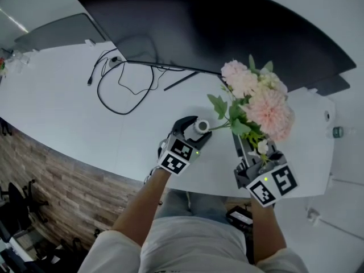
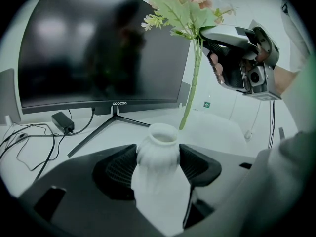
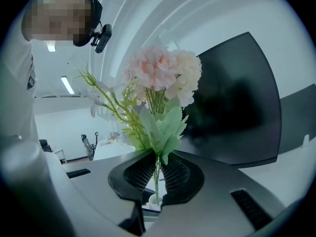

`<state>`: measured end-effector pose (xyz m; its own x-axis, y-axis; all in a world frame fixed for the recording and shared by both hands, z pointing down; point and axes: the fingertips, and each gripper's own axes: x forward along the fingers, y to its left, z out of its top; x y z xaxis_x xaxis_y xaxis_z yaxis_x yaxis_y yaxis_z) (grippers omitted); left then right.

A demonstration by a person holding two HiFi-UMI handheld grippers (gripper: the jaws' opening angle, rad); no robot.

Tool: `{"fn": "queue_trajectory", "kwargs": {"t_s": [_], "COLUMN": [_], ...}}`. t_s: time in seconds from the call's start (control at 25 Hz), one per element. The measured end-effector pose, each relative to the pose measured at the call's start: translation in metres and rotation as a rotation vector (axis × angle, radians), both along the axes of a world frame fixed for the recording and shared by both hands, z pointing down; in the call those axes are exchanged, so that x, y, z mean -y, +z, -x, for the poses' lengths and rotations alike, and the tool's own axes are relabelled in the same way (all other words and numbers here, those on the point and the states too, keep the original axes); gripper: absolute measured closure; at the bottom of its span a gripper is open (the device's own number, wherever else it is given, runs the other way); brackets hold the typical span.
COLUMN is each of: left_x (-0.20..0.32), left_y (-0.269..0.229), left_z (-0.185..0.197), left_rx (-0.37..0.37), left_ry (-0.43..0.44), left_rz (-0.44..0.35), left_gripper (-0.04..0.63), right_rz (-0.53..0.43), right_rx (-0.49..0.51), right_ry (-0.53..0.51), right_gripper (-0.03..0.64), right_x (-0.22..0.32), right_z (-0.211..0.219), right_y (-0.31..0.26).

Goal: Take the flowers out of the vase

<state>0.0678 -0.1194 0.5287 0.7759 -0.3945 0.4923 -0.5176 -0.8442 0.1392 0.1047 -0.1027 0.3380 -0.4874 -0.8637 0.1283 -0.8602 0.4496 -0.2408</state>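
Note:
A white ribbed vase [image 2: 158, 154] stands between the jaws of my left gripper [image 2: 158, 158], whose pads press on its neck. From the head view the vase [image 1: 201, 125] sits on the white desk [image 1: 68, 112] in front of that gripper [image 1: 193, 129]. My right gripper [image 3: 157, 174] is shut on the thin green stem [image 3: 157, 169] of a bunch of pink and cream flowers [image 3: 160, 75]. The bunch [image 1: 259, 98] is held up to the right of the vase. The stem's lower end [image 2: 182, 125] hangs just beside the vase's mouth.
A large curved black monitor [image 1: 216, 27] on a thin stand fills the back of the desk. A looped black cable [image 1: 122, 90] and a power adapter [image 2: 62, 122] lie left of the stand. A second screen [image 1: 57, 33] stands at the far left. The desk's front edge runs just below the grippers.

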Motion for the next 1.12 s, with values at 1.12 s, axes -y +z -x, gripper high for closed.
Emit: {"fn": "queue_trajectory", "kwargs": {"t_s": [1.12], "left_x": [0.038], "left_y": [0.005], "left_z": [0.047], "left_rx": [0.042], "left_ry": [-0.093], "left_rz": [-0.013], "left_gripper": [0.304], "right_rz": [0.027], "right_rx": [-0.022], "right_ry": [0.023], "right_gripper": [0.563], "right_x": [-0.003], "right_z": [-0.003], "right_y": [0.0]}}
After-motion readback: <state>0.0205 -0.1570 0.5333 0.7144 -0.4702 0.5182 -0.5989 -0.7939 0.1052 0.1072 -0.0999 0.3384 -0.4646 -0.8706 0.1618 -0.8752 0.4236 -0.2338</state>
